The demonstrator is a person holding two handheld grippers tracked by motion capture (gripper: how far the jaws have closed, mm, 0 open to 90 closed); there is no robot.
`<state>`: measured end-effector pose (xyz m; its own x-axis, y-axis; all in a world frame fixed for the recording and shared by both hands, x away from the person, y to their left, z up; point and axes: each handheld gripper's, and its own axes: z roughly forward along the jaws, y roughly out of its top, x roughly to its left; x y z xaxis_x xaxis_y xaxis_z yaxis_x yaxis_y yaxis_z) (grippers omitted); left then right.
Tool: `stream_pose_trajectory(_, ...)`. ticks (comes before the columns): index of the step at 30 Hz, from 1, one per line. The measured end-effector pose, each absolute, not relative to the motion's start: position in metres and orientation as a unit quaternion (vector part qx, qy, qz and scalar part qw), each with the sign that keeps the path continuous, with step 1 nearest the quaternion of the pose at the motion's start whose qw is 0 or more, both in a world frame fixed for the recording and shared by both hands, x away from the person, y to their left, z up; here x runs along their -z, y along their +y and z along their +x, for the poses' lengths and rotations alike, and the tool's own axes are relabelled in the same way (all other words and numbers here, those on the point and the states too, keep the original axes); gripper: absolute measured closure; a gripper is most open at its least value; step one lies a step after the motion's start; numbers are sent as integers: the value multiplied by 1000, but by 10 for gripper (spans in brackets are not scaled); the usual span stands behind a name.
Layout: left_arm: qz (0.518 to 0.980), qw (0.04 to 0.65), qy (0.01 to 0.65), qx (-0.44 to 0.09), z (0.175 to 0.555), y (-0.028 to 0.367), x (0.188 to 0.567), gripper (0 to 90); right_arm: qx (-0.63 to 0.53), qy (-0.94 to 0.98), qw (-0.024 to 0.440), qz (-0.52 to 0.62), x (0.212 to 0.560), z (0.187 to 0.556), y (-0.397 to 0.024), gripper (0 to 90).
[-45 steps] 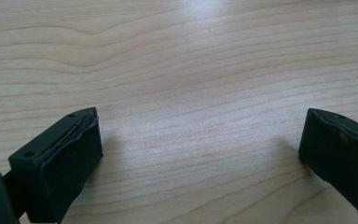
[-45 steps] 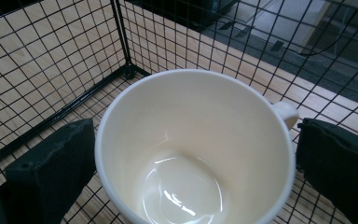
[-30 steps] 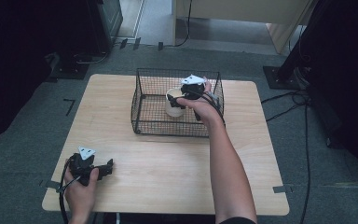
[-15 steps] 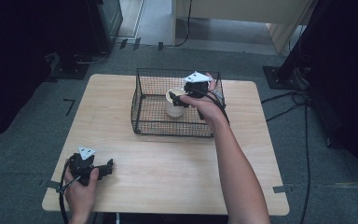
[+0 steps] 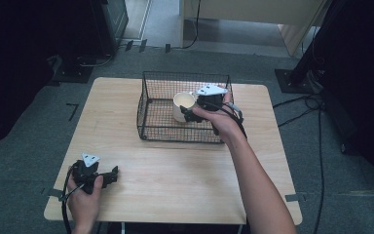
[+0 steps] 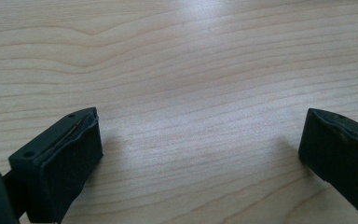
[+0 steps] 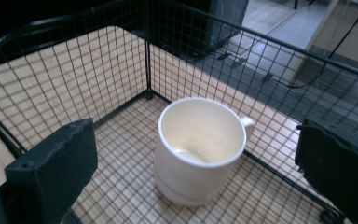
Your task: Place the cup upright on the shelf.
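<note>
Mug (image 7: 198,149) upright between spread right tongs (image 7: 198,158).

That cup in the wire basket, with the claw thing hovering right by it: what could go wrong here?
Three things, I think. The right gripper is open and wide around the mug, so closing off-centre might tip it. The handle points toward one jaw and could get knocked. The basket walls stand close, so the hand or mug might catch the wire when lifting out.
</note>
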<state>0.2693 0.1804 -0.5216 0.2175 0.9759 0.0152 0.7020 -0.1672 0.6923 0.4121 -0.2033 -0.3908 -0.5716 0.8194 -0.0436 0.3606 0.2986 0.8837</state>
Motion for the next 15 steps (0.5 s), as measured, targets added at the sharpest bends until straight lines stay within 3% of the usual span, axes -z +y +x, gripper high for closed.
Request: stream_pose_trajectory(15,726,286,578,-239,269,181,522,0,-440,774,250,380,398,361,-217,0)
